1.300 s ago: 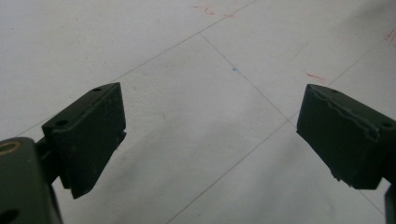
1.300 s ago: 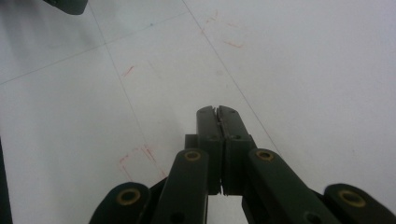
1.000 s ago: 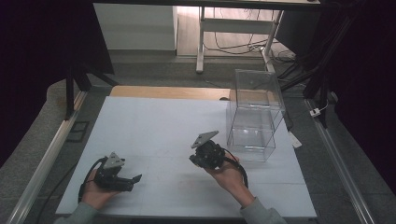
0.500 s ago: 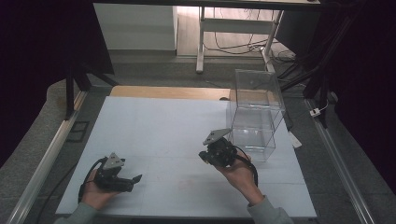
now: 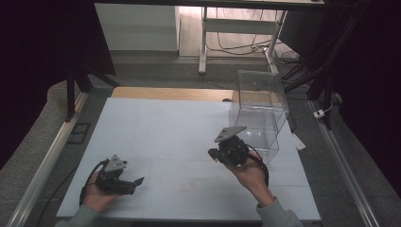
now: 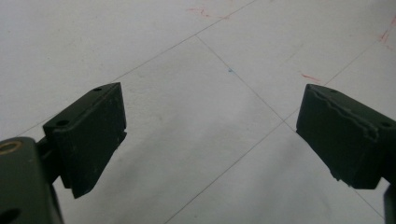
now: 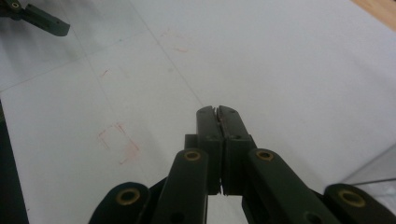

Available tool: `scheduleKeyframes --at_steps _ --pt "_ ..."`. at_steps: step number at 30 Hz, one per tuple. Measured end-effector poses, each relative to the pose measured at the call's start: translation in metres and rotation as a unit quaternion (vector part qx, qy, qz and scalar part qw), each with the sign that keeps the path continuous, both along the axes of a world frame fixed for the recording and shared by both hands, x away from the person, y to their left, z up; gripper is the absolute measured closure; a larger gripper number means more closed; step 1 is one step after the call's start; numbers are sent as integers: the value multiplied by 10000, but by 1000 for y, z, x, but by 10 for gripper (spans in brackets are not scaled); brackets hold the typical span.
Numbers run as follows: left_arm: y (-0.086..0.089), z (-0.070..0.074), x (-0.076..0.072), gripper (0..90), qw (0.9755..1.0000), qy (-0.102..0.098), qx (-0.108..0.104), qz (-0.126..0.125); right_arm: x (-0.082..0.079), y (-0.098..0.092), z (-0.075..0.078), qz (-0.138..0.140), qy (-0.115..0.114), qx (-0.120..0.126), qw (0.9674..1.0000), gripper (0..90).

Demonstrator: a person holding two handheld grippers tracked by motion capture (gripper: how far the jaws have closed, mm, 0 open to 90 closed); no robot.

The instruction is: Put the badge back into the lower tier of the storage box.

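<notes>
On the white table mat (image 5: 189, 127), the right gripper (image 5: 213, 154) is hovering with its jaws pressed together on nothing, just beside the clear plastic box (image 5: 259, 113) standing upright at the mat's right edge. The left gripper (image 5: 137, 181) is resting near the front-left corner, jaws spread wide and empty.

Two grippers, the left gripper (image 5: 124, 180) and right gripper (image 5: 218, 154), one clear box (image 5: 259, 113), one white table (image 5: 161, 127).
</notes>
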State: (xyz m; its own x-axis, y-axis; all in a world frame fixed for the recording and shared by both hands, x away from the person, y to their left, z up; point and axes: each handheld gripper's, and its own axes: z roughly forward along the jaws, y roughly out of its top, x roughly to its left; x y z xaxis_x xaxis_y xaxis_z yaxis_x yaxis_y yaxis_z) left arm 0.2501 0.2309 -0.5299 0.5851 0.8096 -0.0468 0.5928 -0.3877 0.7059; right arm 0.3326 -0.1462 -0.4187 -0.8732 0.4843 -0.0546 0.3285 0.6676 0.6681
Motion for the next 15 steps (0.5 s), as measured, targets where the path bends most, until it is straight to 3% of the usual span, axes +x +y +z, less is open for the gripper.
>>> scheduleKeyframes --at_steps 15 --pt "0 0 0 84 10000 4 -19 27 8 -27 14 -295 -27 19 9996 887"
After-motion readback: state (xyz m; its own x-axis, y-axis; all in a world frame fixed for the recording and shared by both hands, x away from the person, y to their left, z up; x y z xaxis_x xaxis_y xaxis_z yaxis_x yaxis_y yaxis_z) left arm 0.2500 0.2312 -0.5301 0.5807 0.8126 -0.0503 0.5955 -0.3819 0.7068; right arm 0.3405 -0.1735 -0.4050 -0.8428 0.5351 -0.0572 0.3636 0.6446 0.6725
